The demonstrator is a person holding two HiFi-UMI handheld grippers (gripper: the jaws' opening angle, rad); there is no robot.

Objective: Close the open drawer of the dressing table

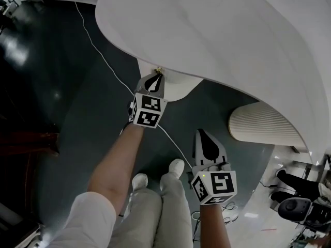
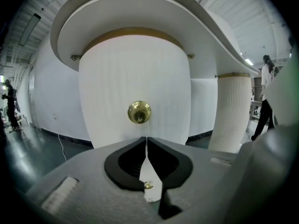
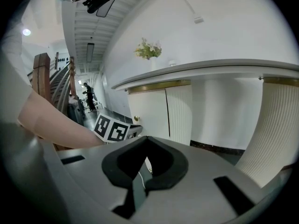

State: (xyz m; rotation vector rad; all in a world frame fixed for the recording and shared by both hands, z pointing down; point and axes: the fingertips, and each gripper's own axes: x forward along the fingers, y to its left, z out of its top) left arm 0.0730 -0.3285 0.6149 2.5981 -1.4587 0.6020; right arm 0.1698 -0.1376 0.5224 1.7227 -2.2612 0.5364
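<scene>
Your left gripper has its two jaws together, with nothing between them. Its tip points at the small round brass knob and is just in front of it; I cannot tell if it touches.

The knob sits in the middle of the white curved drawer front with fine vertical ribs. This front is directly under the white rounded top of the dressing table. In the head view the drawer front comes out a little past the edge of the top, so the drawer is not fully in.

Your right gripper is lower and more to the right, well apart from the drawer, above the dark glossy floor. Its jaws are also pressed together and hold nothing.

A thin white cable runs over the floor and passes beneath your left gripper. To the right stands the white ribbed round column of the table. In the right gripper view a small bunch of pale flowers stands on the table top.
</scene>
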